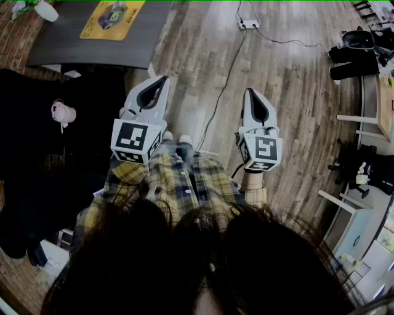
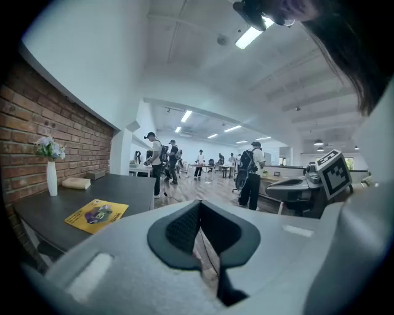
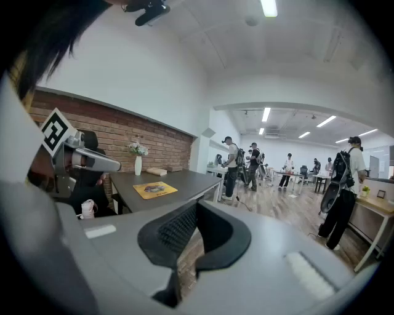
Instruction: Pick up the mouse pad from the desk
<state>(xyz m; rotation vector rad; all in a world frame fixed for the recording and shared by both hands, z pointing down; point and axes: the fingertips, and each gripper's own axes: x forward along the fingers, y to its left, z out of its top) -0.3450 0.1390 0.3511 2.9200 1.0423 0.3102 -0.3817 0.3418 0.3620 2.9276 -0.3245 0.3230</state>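
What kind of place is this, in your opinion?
Probably an open-plan office or lab: a dark desk beside a brick wall, a wooden floor, and people standing among tables farther back.

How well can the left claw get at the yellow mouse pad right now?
Probably not yet: the left claw is shut and held short of the desk; the mouse pad lies uncovered there, nothing blocking the approach.

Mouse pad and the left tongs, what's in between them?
Just bare desk between the mouse pad and left tongs, as the head view shows.
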